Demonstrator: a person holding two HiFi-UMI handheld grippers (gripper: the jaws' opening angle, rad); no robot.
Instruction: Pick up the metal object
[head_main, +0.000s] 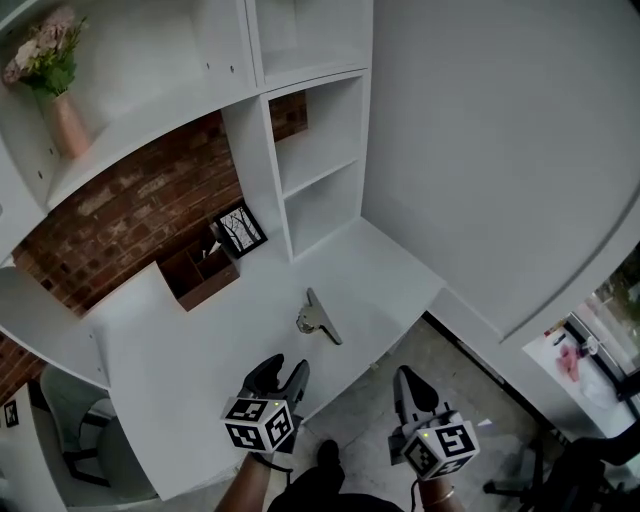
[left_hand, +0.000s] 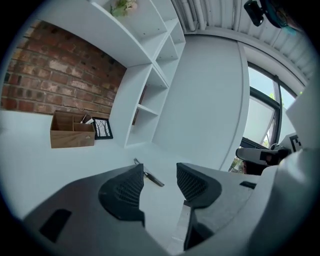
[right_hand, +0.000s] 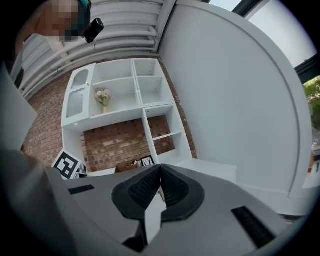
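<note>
The metal object (head_main: 318, 320), a grey hinged bar with a round part at its left end, lies flat on the white desk (head_main: 180, 350) near the front edge. In the left gripper view the metal object (left_hand: 150, 177) shows as a thin bar just beyond the jaws. My left gripper (head_main: 283, 374) hovers over the desk's front edge, short of the object, open with nothing between its fingers. My right gripper (head_main: 408, 385) hangs off the desk to the right, above the floor, shut and holding nothing; in its own view the right gripper (right_hand: 160, 187) has its pads pressed together.
A brown wooden organiser box (head_main: 199, 272) and a small framed tree picture (head_main: 240, 230) stand at the back of the desk by the brick wall (head_main: 130, 215). White shelves (head_main: 315, 150) rise behind. A vase of flowers (head_main: 55, 80) sits high left. A chair (head_main: 80, 430) stands at left.
</note>
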